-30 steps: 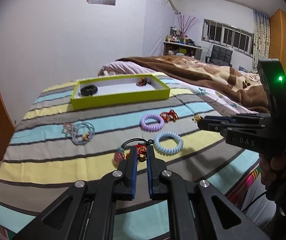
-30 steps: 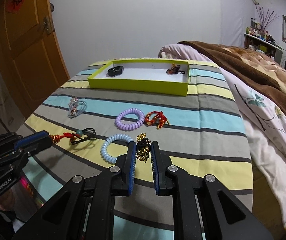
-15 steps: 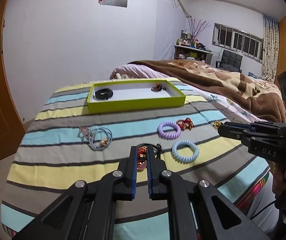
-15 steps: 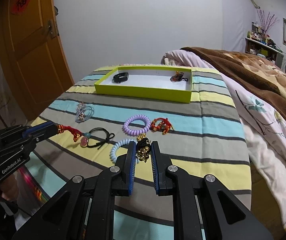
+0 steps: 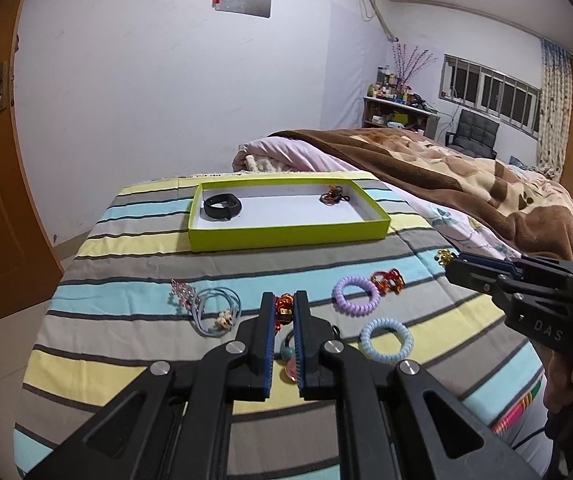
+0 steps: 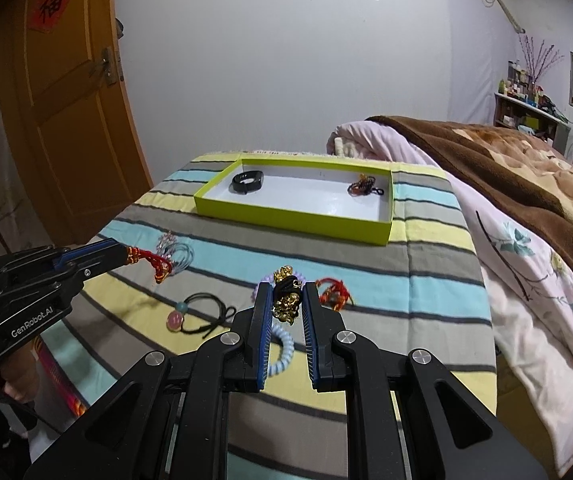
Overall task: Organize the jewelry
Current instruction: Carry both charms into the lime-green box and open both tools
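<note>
Now, left gripper [image 5: 284,312] clamped on red knotted-cord bracelet [image 5: 284,307], right gripper [image 6: 288,304] clamped on gold-bead charm [image 6: 287,300].

Striped woven cloth bedspread [image 5: 134,264]: lying matt. Lime-green cardboard tray [image 5: 286,236]: showing a smooth white paper floor. Lilac plastic coil hair tie [image 5: 356,296]: looking ridged and slightly glossy. Gold metallic charm bracelet [image 6: 288,300]: gleaming. Brown plush fleece blanket [image 5: 438,168]: appearing fuzzy. Orange wooden door [image 6: 66,112]: shining faintly, smooth.
</note>
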`<state>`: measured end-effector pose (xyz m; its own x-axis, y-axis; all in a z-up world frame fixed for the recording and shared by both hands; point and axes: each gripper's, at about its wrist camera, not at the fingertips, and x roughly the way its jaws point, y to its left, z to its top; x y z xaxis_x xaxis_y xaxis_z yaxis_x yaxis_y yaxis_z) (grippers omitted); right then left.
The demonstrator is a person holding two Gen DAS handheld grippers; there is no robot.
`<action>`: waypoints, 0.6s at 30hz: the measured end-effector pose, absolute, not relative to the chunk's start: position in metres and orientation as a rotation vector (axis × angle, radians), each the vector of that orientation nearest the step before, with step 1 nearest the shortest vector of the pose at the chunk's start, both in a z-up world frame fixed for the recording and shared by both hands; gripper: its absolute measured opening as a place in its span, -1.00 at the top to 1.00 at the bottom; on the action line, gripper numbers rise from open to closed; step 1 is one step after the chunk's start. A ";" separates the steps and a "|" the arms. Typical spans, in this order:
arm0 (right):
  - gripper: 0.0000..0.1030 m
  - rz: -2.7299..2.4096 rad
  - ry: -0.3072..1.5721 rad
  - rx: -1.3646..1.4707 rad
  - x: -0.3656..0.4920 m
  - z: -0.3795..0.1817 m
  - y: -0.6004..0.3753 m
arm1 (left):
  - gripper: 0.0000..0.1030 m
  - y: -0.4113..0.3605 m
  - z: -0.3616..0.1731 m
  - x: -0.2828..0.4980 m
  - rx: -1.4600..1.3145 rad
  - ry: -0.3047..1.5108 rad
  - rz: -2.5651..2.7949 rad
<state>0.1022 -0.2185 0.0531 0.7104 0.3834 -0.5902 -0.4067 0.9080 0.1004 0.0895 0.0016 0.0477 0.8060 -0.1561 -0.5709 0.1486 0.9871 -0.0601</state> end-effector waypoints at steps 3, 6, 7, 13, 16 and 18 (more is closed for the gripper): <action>0.71 0.432 0.636 -0.040 0.108 0.058 -0.217 | 0.83 0.002 0.050 0.098 -0.016 0.614 -0.153; 0.71 0.429 0.626 -0.045 0.115 0.062 -0.214 | 0.83 0.004 0.053 0.108 -0.017 0.613 -0.144; 0.71 0.428 0.622 -0.048 0.118 0.064 -0.213 | 0.83 0.004 0.054 0.111 -0.017 0.612 -0.144; 0.71 0.429 0.607 -0.064 0.135 0.070 -0.207 | 0.83 0.005 0.059 0.129 -0.007 0.599 -0.134; 0.71 0.429 0.602 -0.071 0.145 0.071 -0.203 | 0.83 0.006 0.061 0.139 -0.003 0.595 -0.130; 0.71 0.429 0.602 -0.075 0.151 0.071 -0.202 | 0.83 0.006 0.063 0.146 0.001 0.590 -0.126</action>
